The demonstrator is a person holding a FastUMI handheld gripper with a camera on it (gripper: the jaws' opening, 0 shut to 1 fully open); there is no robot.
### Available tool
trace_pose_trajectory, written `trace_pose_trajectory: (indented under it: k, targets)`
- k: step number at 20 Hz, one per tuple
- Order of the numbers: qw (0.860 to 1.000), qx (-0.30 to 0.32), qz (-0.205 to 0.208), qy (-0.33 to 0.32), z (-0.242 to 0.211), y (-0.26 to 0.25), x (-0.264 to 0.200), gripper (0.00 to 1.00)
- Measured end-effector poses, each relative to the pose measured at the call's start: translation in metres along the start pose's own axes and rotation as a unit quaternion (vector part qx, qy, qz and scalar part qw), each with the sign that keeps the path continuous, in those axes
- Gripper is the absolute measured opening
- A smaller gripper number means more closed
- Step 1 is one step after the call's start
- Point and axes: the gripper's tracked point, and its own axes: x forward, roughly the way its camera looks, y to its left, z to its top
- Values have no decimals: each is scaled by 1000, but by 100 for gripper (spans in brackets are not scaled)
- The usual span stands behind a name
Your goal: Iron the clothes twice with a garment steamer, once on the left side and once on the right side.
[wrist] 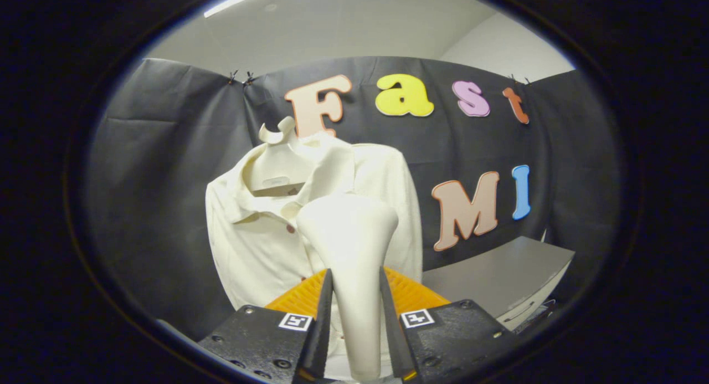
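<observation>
A cream collared shirt (260,245) with small dark buttons hangs on a pale hanger (277,132) against the booth's black wall. A white garment steamer (349,245) stands upright between my fingers, its wide head raised in front of the shirt's chest, slightly right of the button line. My gripper (354,312) is shut on the steamer's handle, both fingers pressing its sides. The steamer's head hides part of the shirt's front, and whether the head touches the cloth is unclear.
A grey table (498,278) sits to the right of the shirt, against the wall, with its front edge and a drawer handle below. The black cloth wall runs behind everything.
</observation>
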Motion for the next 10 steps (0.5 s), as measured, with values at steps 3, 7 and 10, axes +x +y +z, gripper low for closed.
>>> trace_pose_trajectory:
  k: [3, 7, 10]
  targets:
    - [999, 11, -28, 26, -28, 15, 36, 41]
    - [999, 27, -31, 8, -33, 18, 49, 42]
    - [999, 39, -33, -5, -27, 16, 59, 54]
